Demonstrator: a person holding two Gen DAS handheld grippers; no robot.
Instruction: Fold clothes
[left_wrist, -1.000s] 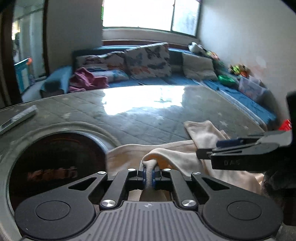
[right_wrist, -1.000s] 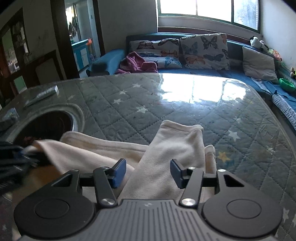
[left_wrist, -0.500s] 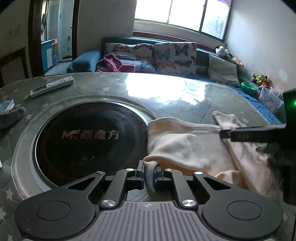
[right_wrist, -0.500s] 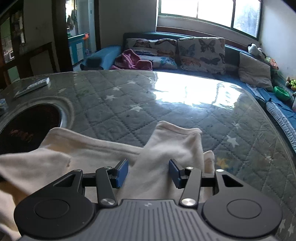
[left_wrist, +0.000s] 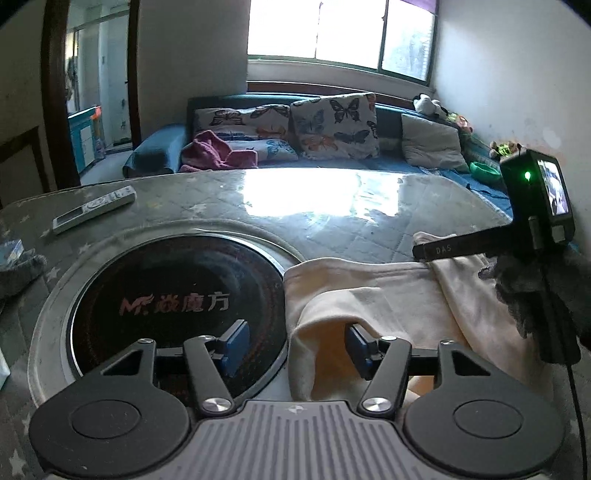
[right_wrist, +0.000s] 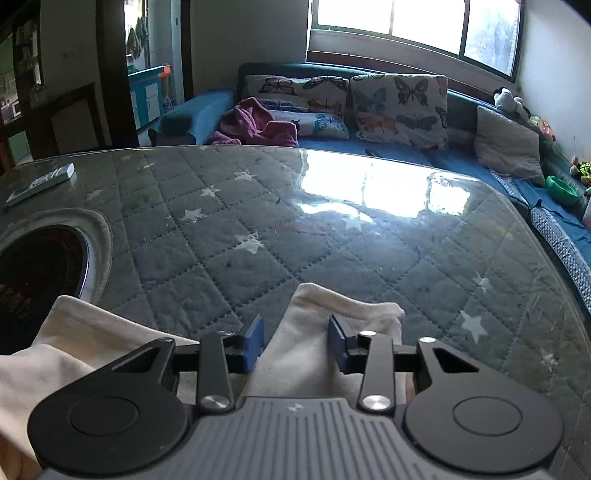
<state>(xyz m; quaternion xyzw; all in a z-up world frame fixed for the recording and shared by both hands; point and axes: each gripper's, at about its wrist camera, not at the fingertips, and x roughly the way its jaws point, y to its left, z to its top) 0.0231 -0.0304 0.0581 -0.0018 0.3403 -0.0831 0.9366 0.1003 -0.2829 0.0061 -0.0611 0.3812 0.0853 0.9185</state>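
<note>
A cream garment (left_wrist: 399, 306) lies partly folded on the glass-topped quilted table (left_wrist: 332, 229). My left gripper (left_wrist: 293, 345) is open, its blue pads either side of a folded cream edge that it no longer holds. My right gripper (right_wrist: 297, 341) is open above a cream sleeve (right_wrist: 317, 332) that points away across the table. The right gripper also shows from the side in the left wrist view (left_wrist: 461, 249), over the far end of the garment.
A round black induction hob (left_wrist: 173, 299) is set in the table left of the garment. A remote control (left_wrist: 94, 214) lies far left. A blue sofa (right_wrist: 369, 122) with butterfly cushions and a pink cloth (right_wrist: 258, 125) runs behind the table.
My left gripper, shut on a cream fold before, has pulled it back toward the near left and opened, letting the fold drop. My right gripper has stayed open over the sleeve.
</note>
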